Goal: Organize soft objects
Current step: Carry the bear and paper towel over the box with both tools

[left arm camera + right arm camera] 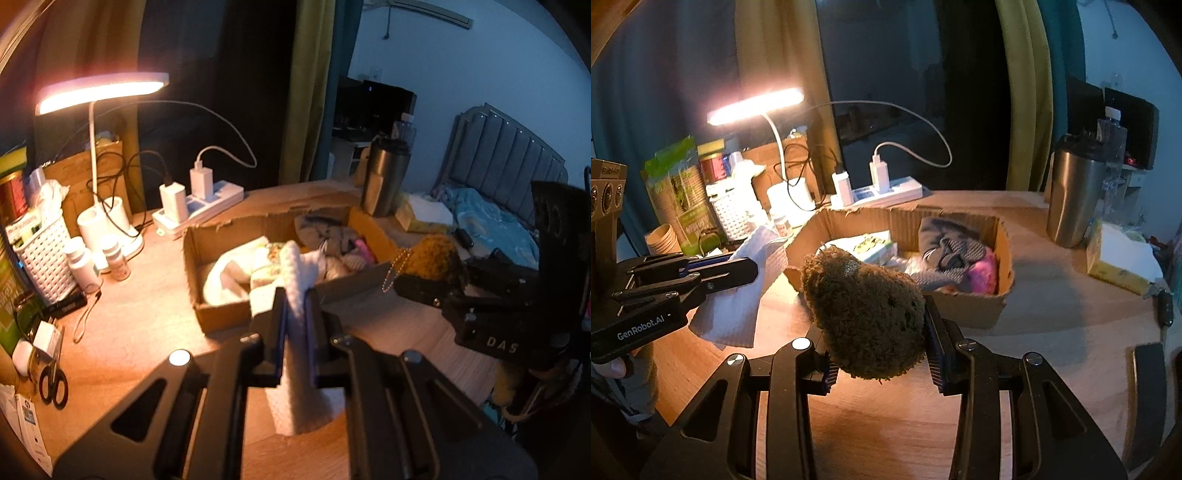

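Note:
My left gripper (295, 306) is shut on a white textured cloth (299, 369) and holds it above the desk, just in front of the cardboard box (221, 317). In the right wrist view the same cloth (738, 295) hangs from the left gripper (753, 271) at the left. My right gripper (879, 328) is shut on a brown fuzzy plush (868, 310) with a bead chain (395, 269), held in front of the box (971, 310). The plush (432, 258) also shows at the right of the left wrist view. The box holds white, grey and pink soft items.
A lit desk lamp (99, 92), a power strip with chargers (199, 206), a white basket (44, 251), bottles and scissors (53, 384) stand left of the box. A steel tumbler (1071, 199) and a tissue pack (1119, 262) stand to the right. A bed lies beyond.

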Demonstrator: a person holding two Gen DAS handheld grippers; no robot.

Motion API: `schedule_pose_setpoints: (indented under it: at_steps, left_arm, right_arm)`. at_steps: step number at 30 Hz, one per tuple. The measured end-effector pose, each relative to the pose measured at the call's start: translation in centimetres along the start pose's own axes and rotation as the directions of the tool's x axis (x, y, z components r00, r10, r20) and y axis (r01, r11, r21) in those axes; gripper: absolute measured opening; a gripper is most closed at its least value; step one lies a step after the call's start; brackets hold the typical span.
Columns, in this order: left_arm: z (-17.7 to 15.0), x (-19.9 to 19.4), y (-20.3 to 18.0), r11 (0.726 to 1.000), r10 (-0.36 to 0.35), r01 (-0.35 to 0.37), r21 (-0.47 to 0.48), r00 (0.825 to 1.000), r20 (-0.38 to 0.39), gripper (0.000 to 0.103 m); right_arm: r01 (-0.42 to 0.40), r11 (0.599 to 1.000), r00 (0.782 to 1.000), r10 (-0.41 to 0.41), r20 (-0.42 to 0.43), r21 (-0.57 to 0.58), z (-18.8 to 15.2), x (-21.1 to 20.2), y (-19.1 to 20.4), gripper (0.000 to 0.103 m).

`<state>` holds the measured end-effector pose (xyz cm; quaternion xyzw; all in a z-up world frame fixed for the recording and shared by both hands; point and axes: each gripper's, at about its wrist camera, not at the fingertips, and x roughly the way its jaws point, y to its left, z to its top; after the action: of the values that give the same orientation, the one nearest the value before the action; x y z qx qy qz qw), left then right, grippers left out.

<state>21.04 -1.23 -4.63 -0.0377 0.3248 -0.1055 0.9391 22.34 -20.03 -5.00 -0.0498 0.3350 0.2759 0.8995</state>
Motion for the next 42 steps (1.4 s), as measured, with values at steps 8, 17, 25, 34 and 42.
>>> schedule_pose_setpoints:
  at_steps: [8, 17, 25, 34, 42]
  left_arm:
    - [2.8, 1.0, -0.3, 1.0, -0.015, 0.015, -0.006, 0.999, 0.03, 0.009]
    - [4.6, 3.1, -0.3, 0.999, -0.023, 0.024, -0.025, 0.999, 0.038, 0.009]
    - [5.6, 6.5, -0.1, 0.999, -0.038, 0.039, -0.027, 0.999, 0.013, 0.009]
    - [5.4, 10.7, 0.6, 0.996, -0.071, 0.069, -0.055, 0.997, -0.037, 0.009]
    - [4.8, 14.1, 0.4, 0.994, -0.096, 0.093, -0.05, 0.992, -0.079, 0.009]
  right_arm:
    - [0.009, 1.0, 1.0, -0.009, 0.028, -0.014, 1.6, -0.3, -1.4, 0.041]
    - [0.016, 1.0, 0.999, -0.015, 0.033, -0.018, 3.3, 1.0, -3.4, 0.041]
    - [0.01, 1.0, 0.999, -0.01, 0.03, -0.011, 4.7, 3.0, -4.6, 0.041]
    - [0.015, 1.0, 1.0, -0.015, -0.017, 0.0, 5.4, 6.6, -6.2, 0.041]
    - [0.018, 1.0, 0.998, -0.017, -0.054, 0.014, 5.7, 9.4, -7.3, 0.041]
